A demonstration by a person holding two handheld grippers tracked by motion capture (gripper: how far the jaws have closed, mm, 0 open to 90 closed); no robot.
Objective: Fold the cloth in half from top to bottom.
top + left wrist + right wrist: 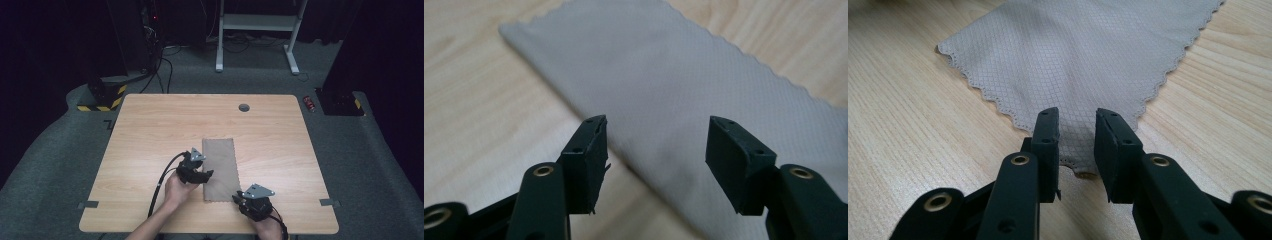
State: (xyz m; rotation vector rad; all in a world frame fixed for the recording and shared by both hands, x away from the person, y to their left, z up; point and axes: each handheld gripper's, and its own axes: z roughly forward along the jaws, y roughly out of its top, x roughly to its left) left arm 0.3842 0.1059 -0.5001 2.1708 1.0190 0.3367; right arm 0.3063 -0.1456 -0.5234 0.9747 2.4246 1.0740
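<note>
A grey-brown cloth [219, 167] with scalloped edges lies flat on the wooden table [150, 125], its long side running away from me. My left gripper [202, 175] sits at the cloth's left edge near the middle. In the left gripper view it [656, 145] is open wide, one jaw over bare wood and the other over the cloth [664, 75]. My right gripper [240, 199] is at the near right corner. In the right gripper view its jaws [1077, 135] stand a narrow gap apart, either side of the corner of the cloth [1083, 55].
A round cable hole [244, 107] sits near the table's far edge. Grey tape marks [88, 204] [330, 202] lie at the near left and right. On the floor beyond are a white desk frame [257, 30] and a red can [310, 103].
</note>
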